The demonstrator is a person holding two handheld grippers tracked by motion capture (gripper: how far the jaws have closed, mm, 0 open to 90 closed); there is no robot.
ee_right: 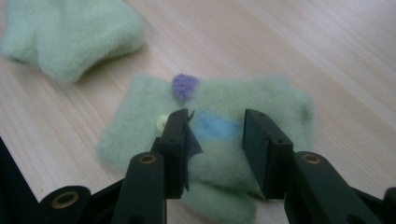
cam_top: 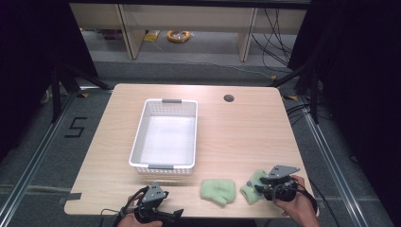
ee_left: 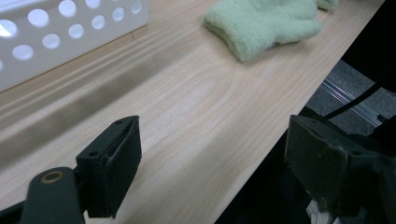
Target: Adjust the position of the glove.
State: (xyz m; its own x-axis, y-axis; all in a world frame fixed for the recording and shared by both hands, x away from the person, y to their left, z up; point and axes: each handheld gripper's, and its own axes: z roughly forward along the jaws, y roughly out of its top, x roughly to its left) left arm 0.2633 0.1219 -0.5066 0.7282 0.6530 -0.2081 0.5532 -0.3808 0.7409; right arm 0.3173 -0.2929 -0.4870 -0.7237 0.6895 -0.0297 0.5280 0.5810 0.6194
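Note:
Two pale green fleece mittens lie near the table's front edge. The plain mitten (cam_top: 218, 190) (ee_left: 261, 23) (ee_right: 70, 32) lies between the two grippers. The other mitten (cam_top: 250, 191) (ee_right: 224, 93) has a purple heart, a blue stripe and a small pale button. My right gripper (cam_top: 260, 188) (ee_right: 217, 123) is right over it, open, its jaws a short way apart on either side of the blue stripe. My left gripper (cam_top: 170, 215) (ee_left: 212, 140) stands wide open at the table's front edge with nothing between its jaws, pointing toward the plain mitten.
A white perforated basket (cam_top: 163, 166) (ee_left: 70, 28) stands empty on the wooden table (cam_top: 246, 137), left of centre, just beyond my left gripper. A round cable hole (cam_top: 229, 98) sits at the back right. Bare wood lies right of the basket.

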